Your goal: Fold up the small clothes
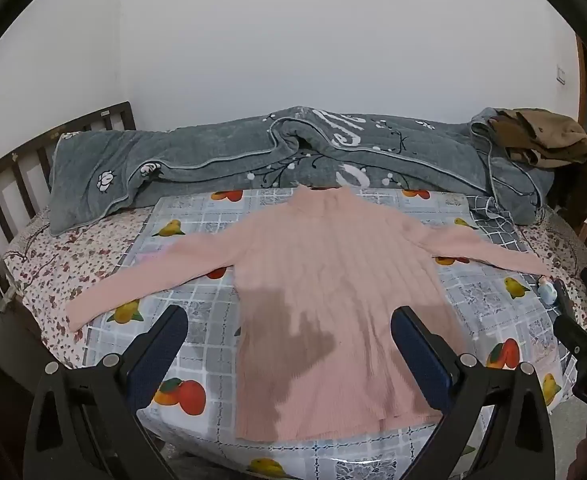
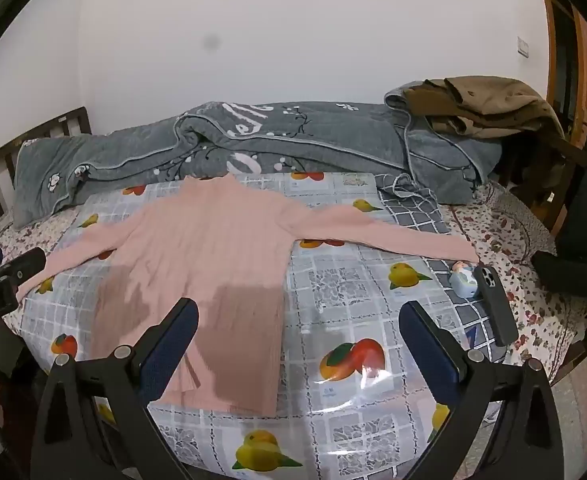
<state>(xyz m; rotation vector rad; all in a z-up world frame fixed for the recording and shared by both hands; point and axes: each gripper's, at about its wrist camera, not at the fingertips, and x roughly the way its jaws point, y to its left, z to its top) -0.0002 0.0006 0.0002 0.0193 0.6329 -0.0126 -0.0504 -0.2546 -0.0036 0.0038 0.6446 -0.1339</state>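
A pink ribbed sweater lies flat on a fruit-print plastic sheet, collar away from me, both sleeves spread out sideways. It also shows in the right wrist view. My left gripper is open and empty, hovering above the sweater's lower body. My right gripper is open and empty, above the sweater's lower right edge and the sheet. The left gripper's tip shows at the left edge of the right wrist view.
A rolled grey quilt lies along the back of the bed, with a brown jacket on its right end. A black phone and a small pale blue figurine lie by the right sleeve's end. A dark wooden headboard stands at the left.
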